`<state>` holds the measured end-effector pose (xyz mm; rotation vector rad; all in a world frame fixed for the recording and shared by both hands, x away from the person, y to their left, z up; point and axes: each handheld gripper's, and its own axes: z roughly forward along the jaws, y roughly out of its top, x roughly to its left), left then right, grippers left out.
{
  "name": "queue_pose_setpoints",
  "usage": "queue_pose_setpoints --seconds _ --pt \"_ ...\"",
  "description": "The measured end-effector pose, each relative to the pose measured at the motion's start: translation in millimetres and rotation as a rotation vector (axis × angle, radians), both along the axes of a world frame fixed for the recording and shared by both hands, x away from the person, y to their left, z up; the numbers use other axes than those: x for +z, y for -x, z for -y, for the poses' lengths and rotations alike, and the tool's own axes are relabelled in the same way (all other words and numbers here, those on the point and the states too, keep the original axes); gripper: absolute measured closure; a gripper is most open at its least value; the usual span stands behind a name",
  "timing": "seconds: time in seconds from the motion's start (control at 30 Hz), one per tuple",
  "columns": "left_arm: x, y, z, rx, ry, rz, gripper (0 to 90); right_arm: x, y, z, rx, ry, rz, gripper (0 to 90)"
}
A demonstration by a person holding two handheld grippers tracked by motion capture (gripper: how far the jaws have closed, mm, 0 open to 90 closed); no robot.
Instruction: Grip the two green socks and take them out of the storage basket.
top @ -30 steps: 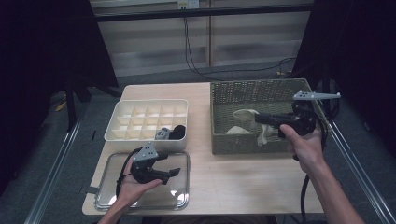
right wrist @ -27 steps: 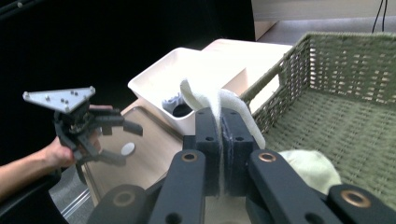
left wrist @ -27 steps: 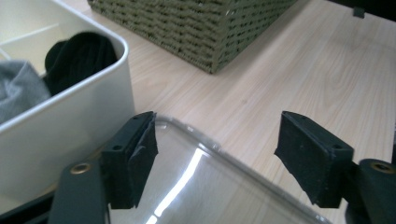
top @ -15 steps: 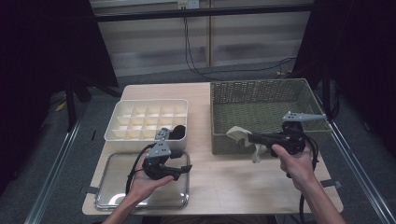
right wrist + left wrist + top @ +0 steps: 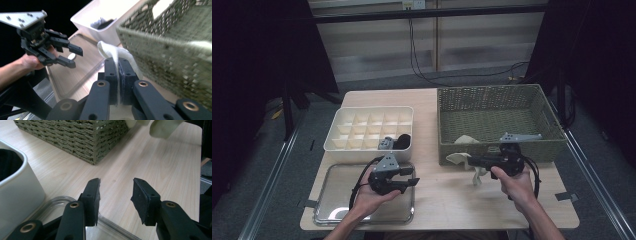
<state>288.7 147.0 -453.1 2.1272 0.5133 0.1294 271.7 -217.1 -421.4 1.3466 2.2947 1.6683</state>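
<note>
Clearly the thing in hand is a pale, cream-white cloth point(image 5: 473, 171), thin and limp. The right gripper point(image 5: 472, 161) has its two black jaws pressed together on a fold of it, and in the right gripper view the cloth point(image 5: 113, 53) rises from between the pads as a soft, rumpled ridge. From above, it hangs in front of the woven basket point(image 5: 497, 150), just beside that basket's near wall and over the wooden table point(image 5: 452, 205); one end droops toward the tabletop and another part trails up toward the basket's rim. A second pale piece point(image 5: 467, 140) lies inside the basket; whether it belongs to the same cloth cannot be told.

The left gripper point(image 5: 414, 182) hovers over the right edge of the metal tray point(image 5: 337, 200), its jaws turned toward the cloth. In the left gripper view its pads stand at a middling gap with nothing between them, and they have just been closing.

Counted up: two grippers, one in each hand; one olive-green woven basket; one shallow metal tray; one white divided box point(image 5: 367, 125) behind the tray, with several small square cells. Dark things point(image 5: 402, 141) and one grey thing sit in its near right corner cells, too small to name.
</note>
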Motion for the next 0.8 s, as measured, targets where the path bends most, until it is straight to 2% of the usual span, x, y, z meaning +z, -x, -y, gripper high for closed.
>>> queue_pose_setpoints --seconds 0.13,0.17,0.53,0.8 --pt "-3.8 -0.7 2.0 0.007 -0.006 -0.009 57.2 -15.5 -1.8 -6.1 0.014 0.007 -0.024 86.7" --pt "-4.0 -1.0 1.6 0.007 -0.019 -0.009 56.7 -18.9 -2.6 -7.5 0.016 0.014 -0.033 86.7" --pt "-9.8 -2.8 1.0 0.023 -0.027 -0.030 51.8 -48.3 -5.8 -29.5 0.062 0.099 -0.095 84.3" --pt "-12.4 -2.4 1.9 0.021 -0.039 -0.040 49.7 -59.7 -4.5 -39.6 0.083 0.125 -0.111 81.9"
